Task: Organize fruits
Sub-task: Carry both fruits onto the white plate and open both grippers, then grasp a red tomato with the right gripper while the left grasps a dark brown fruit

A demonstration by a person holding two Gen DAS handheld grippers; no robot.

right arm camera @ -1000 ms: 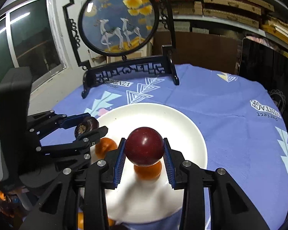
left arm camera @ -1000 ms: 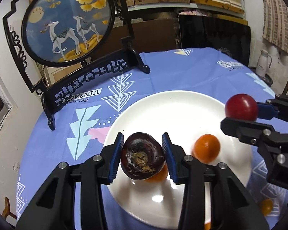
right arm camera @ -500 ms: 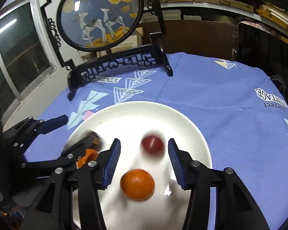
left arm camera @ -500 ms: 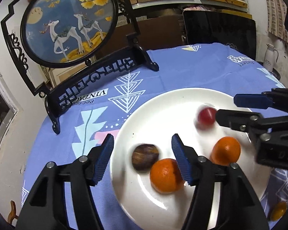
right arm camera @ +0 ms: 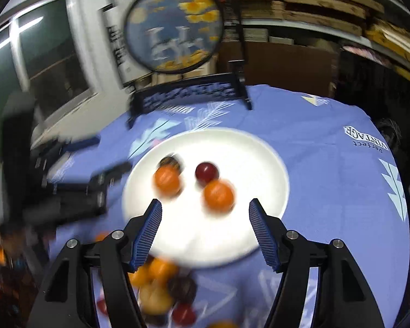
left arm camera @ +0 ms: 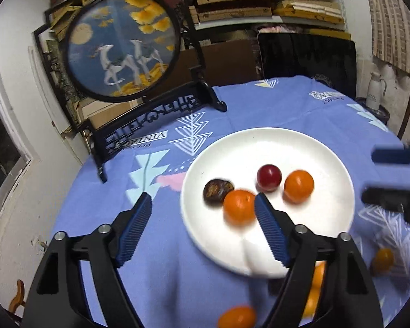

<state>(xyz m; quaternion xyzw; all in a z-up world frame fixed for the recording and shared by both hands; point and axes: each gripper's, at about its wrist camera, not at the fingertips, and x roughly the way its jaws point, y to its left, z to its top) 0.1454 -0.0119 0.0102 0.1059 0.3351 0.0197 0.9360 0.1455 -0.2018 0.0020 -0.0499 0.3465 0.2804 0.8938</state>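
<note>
White and round, the plate [left arm camera: 328,147] sits on the blue cloth [left arm camera: 259,104], just ahead of our left gripper [left arm camera: 203,213] and right gripper [right arm camera: 205,213]. Both are spread wide and hold nothing. On the plate we see two oranges [left arm camera: 239,206], a shiny red fruit [left arm camera: 269,177] and a dark wrinkly fruit [left arm camera: 216,191], close together.

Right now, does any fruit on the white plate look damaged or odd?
Yes. The dark brown fruit at the left of the white plate looks shrivelled and rough, unlike the smooth red fruit and two oranges beside it. Nothing has spilled.
</note>
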